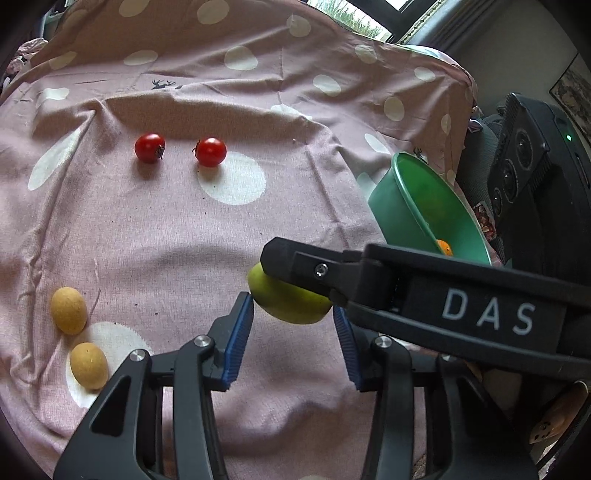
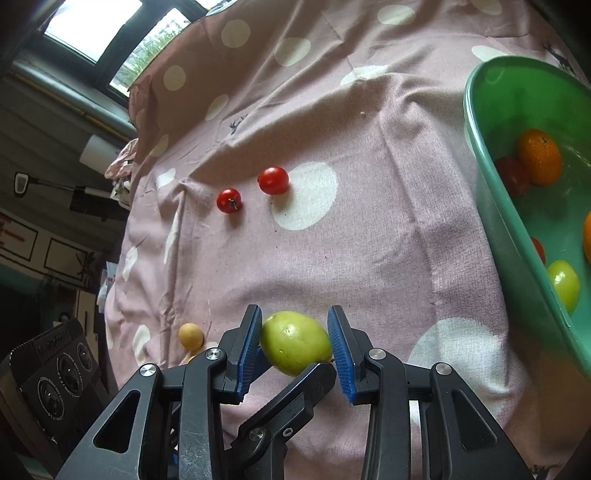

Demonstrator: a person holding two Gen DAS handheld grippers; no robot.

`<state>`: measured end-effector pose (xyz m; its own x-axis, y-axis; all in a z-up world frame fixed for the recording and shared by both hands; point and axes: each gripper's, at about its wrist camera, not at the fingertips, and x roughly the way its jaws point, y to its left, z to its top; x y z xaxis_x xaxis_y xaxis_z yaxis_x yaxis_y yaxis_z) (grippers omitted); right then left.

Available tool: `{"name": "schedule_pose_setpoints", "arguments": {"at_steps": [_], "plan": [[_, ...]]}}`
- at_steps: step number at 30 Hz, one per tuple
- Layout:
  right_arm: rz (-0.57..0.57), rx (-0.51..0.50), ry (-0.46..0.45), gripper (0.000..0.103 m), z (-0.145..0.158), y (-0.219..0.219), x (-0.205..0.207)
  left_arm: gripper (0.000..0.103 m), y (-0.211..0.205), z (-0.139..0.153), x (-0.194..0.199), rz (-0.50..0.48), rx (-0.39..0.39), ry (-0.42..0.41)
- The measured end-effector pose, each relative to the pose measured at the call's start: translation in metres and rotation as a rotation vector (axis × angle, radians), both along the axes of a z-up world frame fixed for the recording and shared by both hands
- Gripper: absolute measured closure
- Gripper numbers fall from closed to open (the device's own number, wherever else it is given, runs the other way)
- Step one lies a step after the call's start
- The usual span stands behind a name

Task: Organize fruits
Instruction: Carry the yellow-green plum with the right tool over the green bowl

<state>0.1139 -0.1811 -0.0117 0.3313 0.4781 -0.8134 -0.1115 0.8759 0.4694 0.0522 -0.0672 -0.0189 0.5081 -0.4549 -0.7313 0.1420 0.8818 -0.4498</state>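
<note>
Guava (image 2: pixel 294 341) between both sets of tongs, over the cloth.
Right tongs (image 2: pixel 294 345) pinch its ends; left tongs (image 1: pixel 293 332) gape around it, barely touching. Firm, smooth, roundish, light: grip across the middle.

Your view: pink cloth (image 1: pixel 229 236) with white dots; two red tomatoes (image 1: pixel 149 147), upper left; yellow-green fruit (image 2: pixel 295 341); green bowl (image 2: pixel 517 258); blue-padded tongs (image 2: pixel 295 343).

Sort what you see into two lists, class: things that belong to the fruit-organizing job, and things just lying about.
Belongs to the job:
green fruit between both hand-held grippers
two red tomatoes
two yellow fruits
green bowl holding sorted fruit, including an orange

Just lying about:
polka-dot cloth
black light panel
window
</note>
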Motion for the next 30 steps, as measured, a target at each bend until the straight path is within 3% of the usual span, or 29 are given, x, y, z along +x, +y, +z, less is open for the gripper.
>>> {"name": "schedule_pose_setpoints", "arguments": {"at_steps": [10,30], "plan": [[0.005,0.013,-0.124,0.063,0.036,-0.006,-0.013,0.059,-0.010,0.034,-0.006,0.006,0.004,-0.098],[-0.156,0.086,-0.272,0.063,0.080,-0.082,-0.027,0.059,-0.088,0.078,0.001,-0.135,0.054,-0.235]]}}
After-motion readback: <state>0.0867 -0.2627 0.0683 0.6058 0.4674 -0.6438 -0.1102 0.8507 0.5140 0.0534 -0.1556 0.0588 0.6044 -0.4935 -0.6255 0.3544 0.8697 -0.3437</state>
